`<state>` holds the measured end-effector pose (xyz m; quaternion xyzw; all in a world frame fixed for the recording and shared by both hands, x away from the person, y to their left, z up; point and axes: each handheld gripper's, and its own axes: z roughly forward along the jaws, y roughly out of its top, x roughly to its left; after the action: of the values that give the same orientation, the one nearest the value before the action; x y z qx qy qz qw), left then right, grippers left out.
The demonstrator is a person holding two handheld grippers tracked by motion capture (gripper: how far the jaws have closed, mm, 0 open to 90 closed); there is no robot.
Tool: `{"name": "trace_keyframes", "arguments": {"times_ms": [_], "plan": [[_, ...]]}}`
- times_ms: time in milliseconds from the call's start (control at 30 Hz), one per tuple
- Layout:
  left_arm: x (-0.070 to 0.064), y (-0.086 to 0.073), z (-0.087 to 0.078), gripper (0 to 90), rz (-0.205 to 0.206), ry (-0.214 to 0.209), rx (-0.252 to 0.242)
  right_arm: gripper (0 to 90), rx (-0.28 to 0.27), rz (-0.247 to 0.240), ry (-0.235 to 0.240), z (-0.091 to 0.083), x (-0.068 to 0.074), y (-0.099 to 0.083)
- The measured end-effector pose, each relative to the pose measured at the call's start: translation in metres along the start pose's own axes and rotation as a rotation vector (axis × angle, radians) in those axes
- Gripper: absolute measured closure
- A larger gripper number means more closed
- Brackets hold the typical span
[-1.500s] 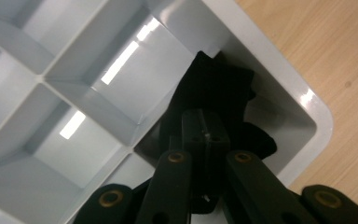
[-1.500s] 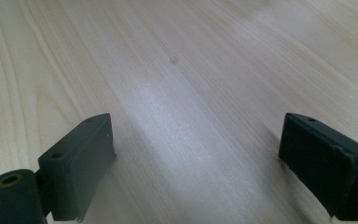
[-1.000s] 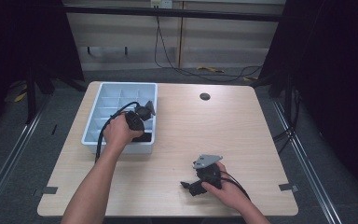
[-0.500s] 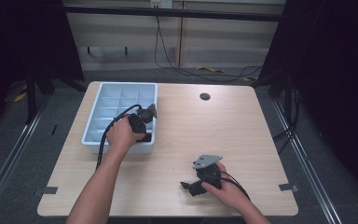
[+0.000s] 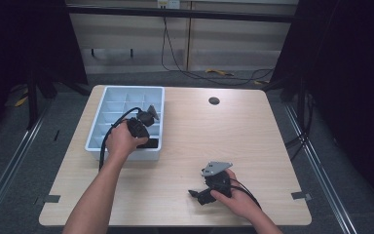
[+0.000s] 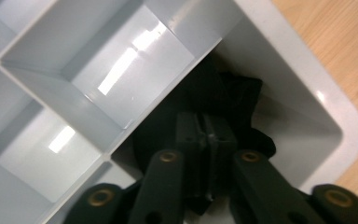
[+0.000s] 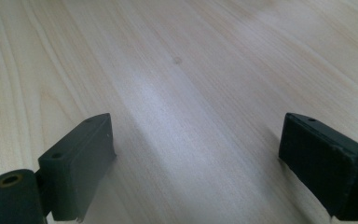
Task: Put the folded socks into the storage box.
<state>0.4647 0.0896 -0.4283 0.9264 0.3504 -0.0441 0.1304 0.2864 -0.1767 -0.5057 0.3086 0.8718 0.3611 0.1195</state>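
Basically we see the left gripper dipped into the near right corner compartment of the grey divided tray, jaws pressed flat together over a black crumpled thing lying on that cell's floor. We can't tell whether any of it is pinched between the pads; they read as clenched with no gap. We judge the steep downward angle is there to get past the cell walls. That black item looks soft and folded, matte, maybe cloth or foam, but it's too dark to say which. It sits against the cell's divider, partly under the jaws. Our right gripper rests low over the bare wooden table, well apart from the tray, jaws spread wide and holding nothing, apparently just parked.
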Motion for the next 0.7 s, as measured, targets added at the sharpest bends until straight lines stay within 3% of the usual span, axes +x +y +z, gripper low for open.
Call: {"name": "trace_keyframes", "arguments": {"times_ms": [267, 500, 700], "plan": [[-0.002, -0.001, -0.029, 75.4, 0.002, 0.023, -0.064, 9.7, 0.0, -0.001, 0.0, 0.0, 0.0, 0.0], [-0.005, -0.002, -0.053, 71.8, -0.007, 0.05, -0.094, 9.6, 0.001, -0.002, 0.001, 0.0, 0.0, 0.0], [-0.006, -0.003, -0.062, 70.5, -0.007, 0.05, -0.099, 9.6, 0.002, -0.001, 0.001, 0.0, 0.0, 0.0]]}}
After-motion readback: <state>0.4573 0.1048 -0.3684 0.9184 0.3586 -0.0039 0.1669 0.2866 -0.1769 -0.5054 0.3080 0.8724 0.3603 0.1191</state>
